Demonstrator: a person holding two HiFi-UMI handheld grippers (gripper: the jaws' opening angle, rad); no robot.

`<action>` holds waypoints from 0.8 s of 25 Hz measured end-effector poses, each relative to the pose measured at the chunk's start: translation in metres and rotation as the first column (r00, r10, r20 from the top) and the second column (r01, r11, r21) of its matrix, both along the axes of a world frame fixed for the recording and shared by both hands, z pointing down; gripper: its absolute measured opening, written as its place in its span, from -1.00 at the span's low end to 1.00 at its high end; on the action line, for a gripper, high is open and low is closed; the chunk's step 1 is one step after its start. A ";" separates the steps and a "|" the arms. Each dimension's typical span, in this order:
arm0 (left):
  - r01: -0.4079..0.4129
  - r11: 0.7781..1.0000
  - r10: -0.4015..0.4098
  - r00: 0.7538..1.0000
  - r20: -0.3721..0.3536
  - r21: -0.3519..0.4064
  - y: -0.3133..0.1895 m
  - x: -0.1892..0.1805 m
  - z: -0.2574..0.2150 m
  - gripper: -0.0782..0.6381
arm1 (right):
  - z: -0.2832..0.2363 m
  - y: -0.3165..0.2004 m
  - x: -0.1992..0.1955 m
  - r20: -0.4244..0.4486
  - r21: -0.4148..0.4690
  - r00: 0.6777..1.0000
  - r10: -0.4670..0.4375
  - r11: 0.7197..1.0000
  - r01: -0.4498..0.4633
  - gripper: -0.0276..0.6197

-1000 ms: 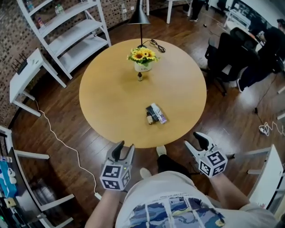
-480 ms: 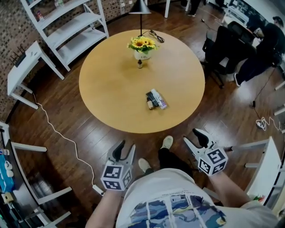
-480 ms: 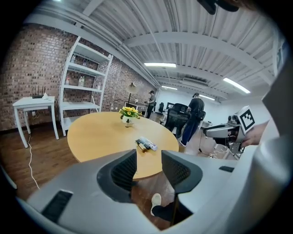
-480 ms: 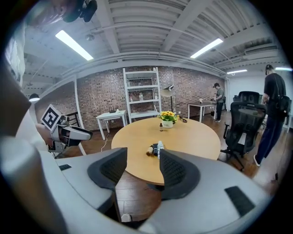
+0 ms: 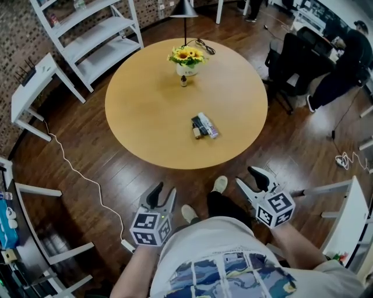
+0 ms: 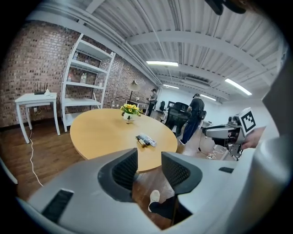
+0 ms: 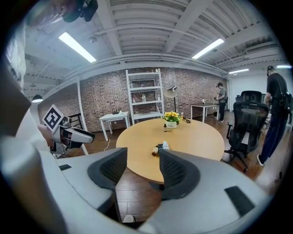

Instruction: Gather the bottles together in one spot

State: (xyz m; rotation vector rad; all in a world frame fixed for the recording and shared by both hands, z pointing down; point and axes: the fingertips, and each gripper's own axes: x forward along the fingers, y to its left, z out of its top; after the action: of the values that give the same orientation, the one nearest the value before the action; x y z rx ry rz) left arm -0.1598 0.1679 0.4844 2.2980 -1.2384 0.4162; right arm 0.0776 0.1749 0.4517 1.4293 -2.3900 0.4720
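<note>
I hold my left gripper (image 5: 165, 191) and my right gripper (image 5: 246, 177) low in front of me, both over the dark wooden plank floor (image 5: 99, 157) and well short of the round, light-wood tabletop (image 5: 151, 110). My left jaws stand apart with nothing between them; through the gap I see only floor and the toe of my pale shoe (image 5: 220, 184). My right jaws are released too, a little wider, and they also grip nothing. The near edge of the tabletop shows beyond them. On the half of the tabletop nearer me lies a small cluster of bottles (image 5: 204, 126), all on their sides and touching one another: a dark one, a brownish one and a pale one with a purple label. Well apart from that cluster, on the far side, a small brown bottle (image 5: 183, 81) stands upright just in front of a white pot of yellow sunflowers (image 5: 186, 60). Behind the pot stands a black lamp with a cone shade (image 5: 184, 8), its cord looping on the wood. To my left, off the tabletop, are a tall white shelving unit (image 5: 87, 35) against a brick wall and a small white side table (image 5: 32, 81), with a white cable (image 5: 76, 174) trailing across the floor. To my right stands a black office chair (image 5: 291, 58).
</note>
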 end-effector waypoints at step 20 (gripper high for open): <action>-0.197 0.961 0.205 0.979 0.022 -0.195 -0.070 0.083 0.066 -0.33 | 0.008 -0.054 0.018 -0.025 -0.040 0.998 -0.058 0.998 0.057 -0.16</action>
State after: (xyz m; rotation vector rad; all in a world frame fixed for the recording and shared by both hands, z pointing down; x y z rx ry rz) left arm -0.0767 0.0976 0.5509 2.2644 -0.9409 0.6298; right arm 0.0960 0.1211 0.4598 1.3381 -2.3810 0.4805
